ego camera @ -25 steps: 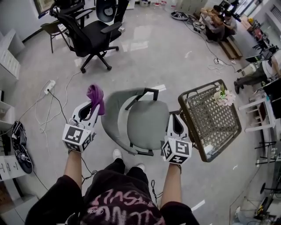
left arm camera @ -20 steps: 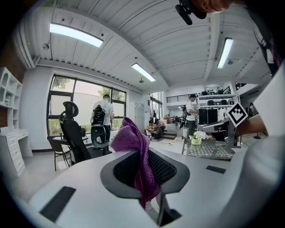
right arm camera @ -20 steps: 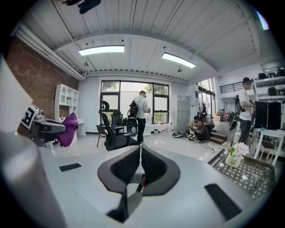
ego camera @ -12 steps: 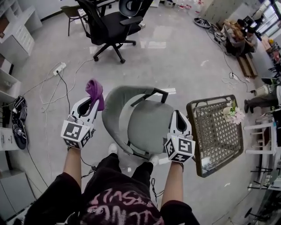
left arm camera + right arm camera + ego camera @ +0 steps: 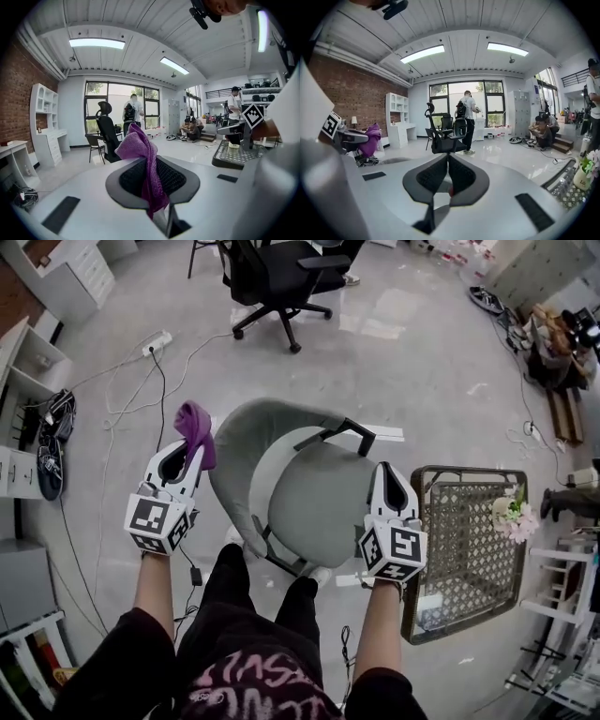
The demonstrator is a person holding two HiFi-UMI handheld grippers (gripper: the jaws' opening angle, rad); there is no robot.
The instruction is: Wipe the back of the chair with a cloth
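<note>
A grey chair [image 5: 309, 498] with a curved back [image 5: 234, 460] and black armrests stands in front of me in the head view. My left gripper [image 5: 185, 452] is held left of the chair back, shut on a purple cloth [image 5: 194, 427] that bunches above its tips; the same cloth [image 5: 143, 161] hangs between the jaws in the left gripper view. My right gripper [image 5: 389, 480] hovers over the seat's right edge, jaws shut with nothing between them. In the right gripper view its jaws [image 5: 446, 174] meet at the tips.
A wire mesh basket [image 5: 469, 549] holding a small flower bunch [image 5: 514, 517] stands right of the chair. A black office chair [image 5: 277, 273] is farther off. Cables and a power strip [image 5: 155, 341] lie on the floor at left, with white shelving [image 5: 28, 381].
The head view has swung, so the grey chair and basket sit lower and more to the right. Both grippers keep their places beside the chair, and the cloth stays in the left one.
</note>
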